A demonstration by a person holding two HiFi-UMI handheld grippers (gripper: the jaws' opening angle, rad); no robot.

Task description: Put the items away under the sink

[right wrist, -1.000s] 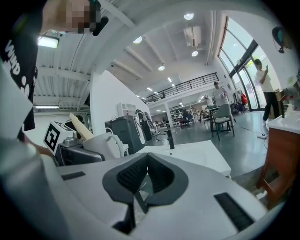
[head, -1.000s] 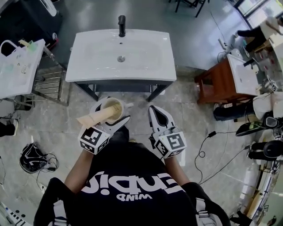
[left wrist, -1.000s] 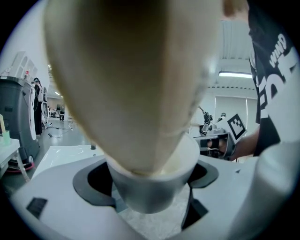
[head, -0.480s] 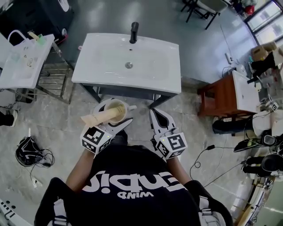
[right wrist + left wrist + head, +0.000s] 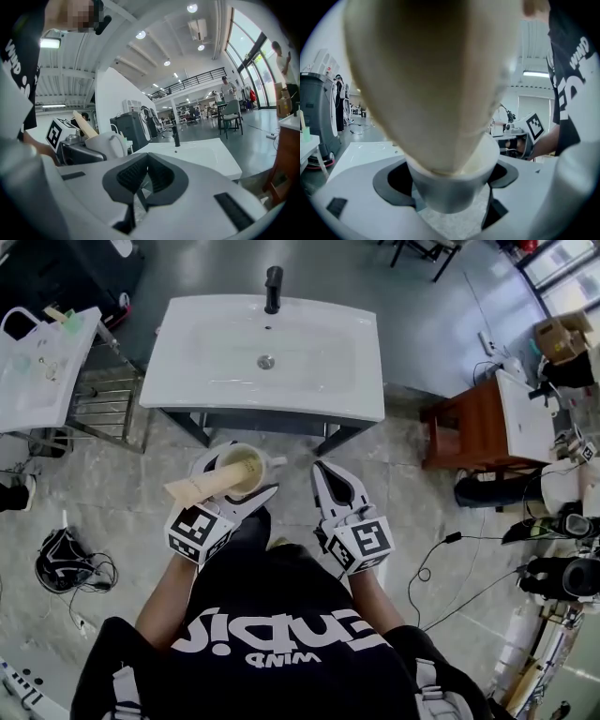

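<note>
The left gripper [image 5: 238,472] clamps its jaws on a smooth, round white cup [image 5: 449,190], out of which a matte beige tapered tube [image 5: 192,488] leans. The cup hangs just in front of the glossy white rectangular sink [image 5: 211,385]. The right gripper [image 5: 322,474] hangs beside it, jaws pressed together on nothing.

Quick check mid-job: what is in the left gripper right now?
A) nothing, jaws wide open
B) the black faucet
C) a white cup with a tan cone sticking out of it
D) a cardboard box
C: the left gripper has its jaws closed on the white cup, and the tan cone pokes out of the cup's mouth.
</note>
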